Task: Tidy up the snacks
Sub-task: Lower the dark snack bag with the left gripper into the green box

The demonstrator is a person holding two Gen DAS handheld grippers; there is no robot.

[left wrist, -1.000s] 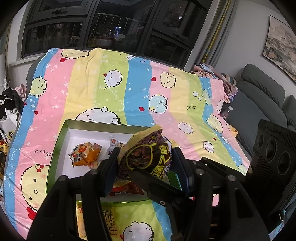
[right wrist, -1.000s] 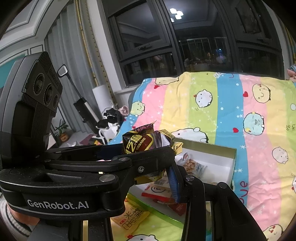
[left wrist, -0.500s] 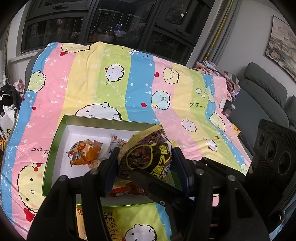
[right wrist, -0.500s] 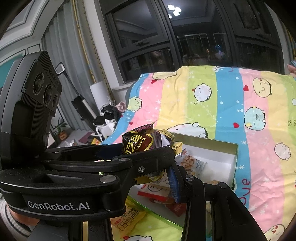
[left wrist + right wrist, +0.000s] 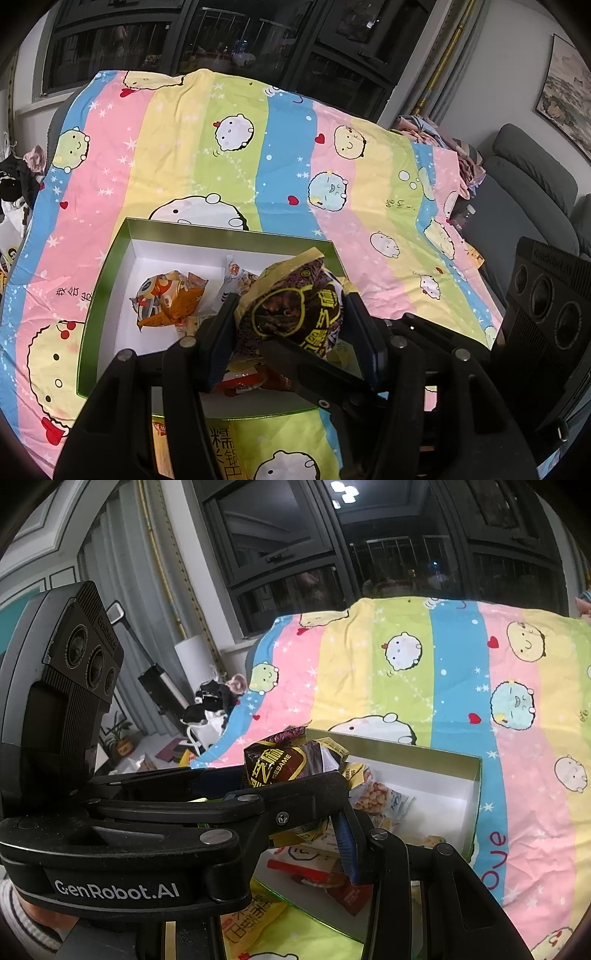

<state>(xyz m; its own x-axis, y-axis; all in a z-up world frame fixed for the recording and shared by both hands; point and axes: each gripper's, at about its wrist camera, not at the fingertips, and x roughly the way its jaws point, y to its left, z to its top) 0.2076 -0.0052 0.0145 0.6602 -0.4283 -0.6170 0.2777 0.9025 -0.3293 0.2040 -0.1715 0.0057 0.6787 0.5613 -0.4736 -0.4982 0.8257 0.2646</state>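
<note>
A dark brown and yellow sesame snack packet (image 5: 295,314) (image 5: 277,766) stands upright between my left gripper's (image 5: 291,332) pads, which are shut on it. It hangs just above the near right part of a green-rimmed box (image 5: 229,236) (image 5: 476,786) with a white inside. In the box lie an orange packet (image 5: 170,302), a peanut packet (image 5: 376,794) and a red packet (image 5: 314,871). My right gripper (image 5: 310,830) reaches in under the left one. Only one of its fingers (image 5: 347,845), with a blue pad, shows. The left gripper's body hides the other, so its hold is unclear.
The box sits on a striped cartoon blanket (image 5: 221,147). A yellow snack bag (image 5: 221,454) lies on it in front of the box. A grey sofa (image 5: 535,184) and a clothes pile (image 5: 443,136) are to the right. Clutter (image 5: 214,705) lies beyond the blanket's left edge.
My left gripper has sunk a little toward the box with the sesame packet still in it. The right gripper has kept still.
</note>
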